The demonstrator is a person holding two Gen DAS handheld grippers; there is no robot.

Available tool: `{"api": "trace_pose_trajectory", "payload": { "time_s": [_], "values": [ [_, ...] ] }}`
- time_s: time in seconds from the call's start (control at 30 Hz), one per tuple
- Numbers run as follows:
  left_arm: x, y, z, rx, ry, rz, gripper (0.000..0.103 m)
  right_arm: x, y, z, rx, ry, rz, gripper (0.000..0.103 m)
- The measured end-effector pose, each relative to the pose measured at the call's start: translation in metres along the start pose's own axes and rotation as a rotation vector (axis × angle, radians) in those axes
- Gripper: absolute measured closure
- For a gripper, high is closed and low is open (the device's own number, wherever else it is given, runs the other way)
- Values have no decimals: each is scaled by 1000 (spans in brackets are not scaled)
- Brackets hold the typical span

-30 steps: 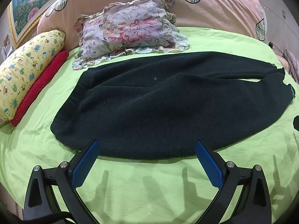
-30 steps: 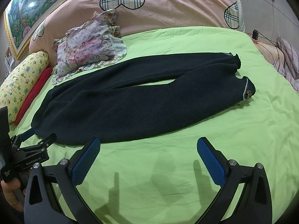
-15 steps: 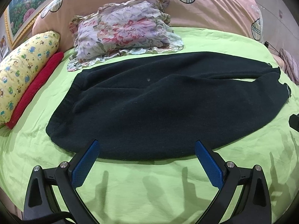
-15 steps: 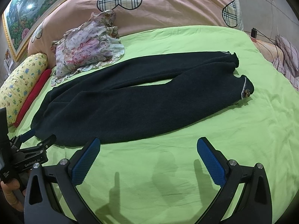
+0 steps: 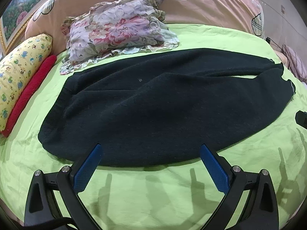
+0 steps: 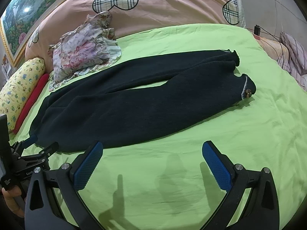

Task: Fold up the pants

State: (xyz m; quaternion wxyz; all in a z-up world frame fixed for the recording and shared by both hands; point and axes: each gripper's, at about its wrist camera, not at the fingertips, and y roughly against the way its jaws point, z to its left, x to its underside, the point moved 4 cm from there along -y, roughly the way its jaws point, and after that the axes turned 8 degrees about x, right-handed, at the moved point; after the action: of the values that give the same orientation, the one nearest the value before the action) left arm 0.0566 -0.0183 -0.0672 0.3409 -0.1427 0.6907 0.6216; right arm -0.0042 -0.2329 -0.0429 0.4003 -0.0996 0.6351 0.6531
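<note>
Left wrist view: my left gripper (image 5: 150, 154) has its fingers (image 5: 87, 169) spread wide, nothing between them. It hovers over the near edge of the dark pants (image 5: 163, 107), close to the waistband end. Can't tell if the tips touch the fabric.

Pants lie flat on the green bed sheet (image 5: 153, 195), waistband at left, legs running right. Both legs side by side with a thin gap of green showing between them toward the cuffs. Small pale speck on the fabric, upper middle.

Right wrist view: my right gripper (image 6: 152, 153) also has its fingers (image 6: 215, 166) apart, empty, over bare sheet near the pants' near edge, further along toward the legs. Left fingertip sits just at the hem line of the near leg; right one is clear of it. Cuffs (image 6: 246, 89) at far right; the near cuff shows a pale edge. The left gripper shows at left in this view, at the waistband corner, a hand (image 6: 11, 199) holding it.

Far left of the pants: floral pillow (image 5: 117, 32), touching or just overlapping the far waistband edge. Yellow patterned bolster (image 5: 17, 71) and a red roll (image 5: 30, 94) beside it along the left edge of the bed. Pink quilt with plaid hearts (image 6: 163, 3) at the far side.
</note>
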Motion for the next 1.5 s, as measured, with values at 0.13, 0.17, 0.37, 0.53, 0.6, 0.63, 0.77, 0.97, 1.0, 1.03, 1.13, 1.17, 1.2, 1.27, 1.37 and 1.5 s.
{"api": "trace_pose_trajectory", "payload": {
  "time_s": [0.13,0.17,0.37,0.53,0.6,0.63,0.77,0.97,1.0,1.03,1.13,1.17,1.2,1.27,1.37,1.5],
  "values": [
    [1,-4,0,74,20,38,2,0,-1,-3,-5,-5,1,0],
    [0,-4,-1,95,15,43,3,-1,-1,-4,-9,-6,0,0],
    [-13,9,-10,196,43,-37,3,-13,-1,-14,-5,-5,-5,0],
    [-50,17,-14,180,18,-152,3,-38,-1,-30,4,6,-24,0],
    [-72,11,-25,170,-108,-142,3,-52,-4,-44,14,3,-27,0],
    [-80,6,-28,161,-150,-130,3,-62,-6,-53,29,-2,-26,0],
    [-123,-18,-39,183,-213,-94,3,-97,-15,-83,78,-18,-24,0],
    [-168,-55,-55,238,-297,-52,3,-139,-35,-114,69,-28,-10,0],
    [-179,-65,-60,254,-326,-48,3,-145,-40,-118,56,-35,-1,0],
    [-186,-74,-64,271,-347,-31,3,-155,-50,-125,37,-43,19,0],
    [-206,-101,-79,335,-425,28,3,-176,-72,-143,63,-47,50,0],
    [-213,-111,-82,337,-443,37,3,-184,-84,-151,84,-42,69,0],
    [-219,-120,-85,345,-456,51,3,-190,-92,-155,95,-40,78,0],
    [-232,-143,-92,370,-475,91,3,-201,-109,-163,89,-39,107,0],
    [-248,-181,-103,402,-513,146,3,-210,-142,-171,64,-37,190,8],
    [-252,-221,-115,457,-535,269,9,-212,-173,-178,6,-66,272,20]
  ]
}}
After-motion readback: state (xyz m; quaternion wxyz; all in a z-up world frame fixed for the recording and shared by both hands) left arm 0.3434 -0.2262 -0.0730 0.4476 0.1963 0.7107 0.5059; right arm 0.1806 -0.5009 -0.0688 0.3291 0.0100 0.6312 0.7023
